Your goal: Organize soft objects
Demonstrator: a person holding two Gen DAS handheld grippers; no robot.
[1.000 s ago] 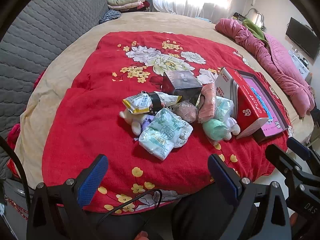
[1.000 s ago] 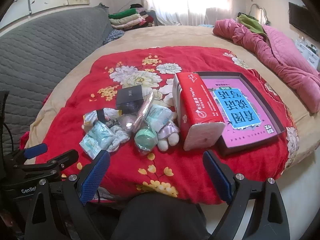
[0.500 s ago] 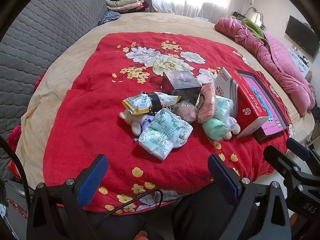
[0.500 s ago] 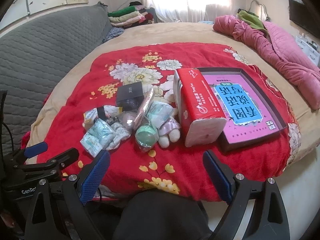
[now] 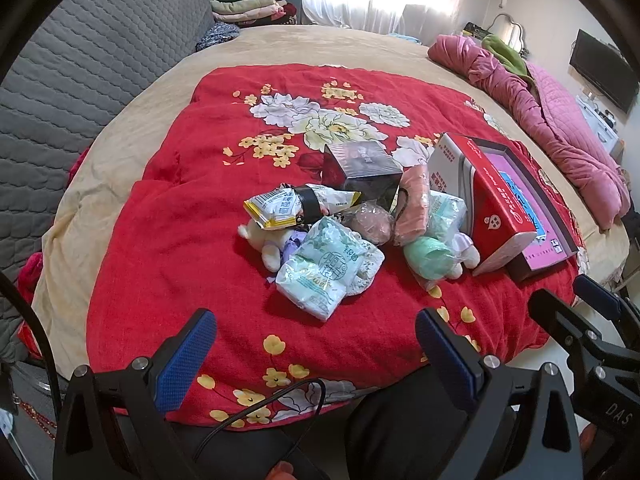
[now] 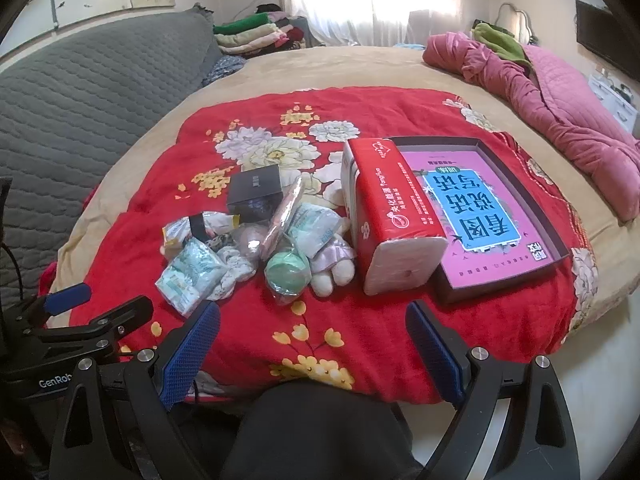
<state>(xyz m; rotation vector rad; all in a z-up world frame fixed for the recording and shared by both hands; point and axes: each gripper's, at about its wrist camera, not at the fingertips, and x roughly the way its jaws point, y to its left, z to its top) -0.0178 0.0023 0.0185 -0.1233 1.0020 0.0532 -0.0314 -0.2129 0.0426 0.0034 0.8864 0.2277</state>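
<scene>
A heap of soft things lies on the red flowered blanket (image 5: 168, 240): a pale green tissue pack (image 5: 326, 270) (image 6: 190, 276), a white plush toy (image 5: 264, 242), a yellow-edged packet (image 5: 276, 206), a green ball in plastic (image 5: 428, 256) (image 6: 288, 272), a pink roll (image 5: 412, 204) (image 6: 282, 216), a second plush (image 6: 334, 264). A red tissue pack (image 5: 492, 208) (image 6: 384, 208) leans on the open box with a pink book (image 6: 472, 208). My left gripper (image 5: 316, 354) and right gripper (image 6: 314, 346) hover open at the near bed edge, both empty.
A black box (image 5: 362, 168) (image 6: 254, 192) stands behind the heap. A pink quilt (image 5: 560, 120) lies at the right, folded clothes (image 5: 248, 2) at the back, a grey quilted cover (image 5: 80, 80) at the left. The person's dark-clothed knee (image 6: 320, 432) is below.
The right wrist view has shifted slightly, so the heap and box sit a little lower and closer. The objects themselves have not moved. Both grippers stay open.
</scene>
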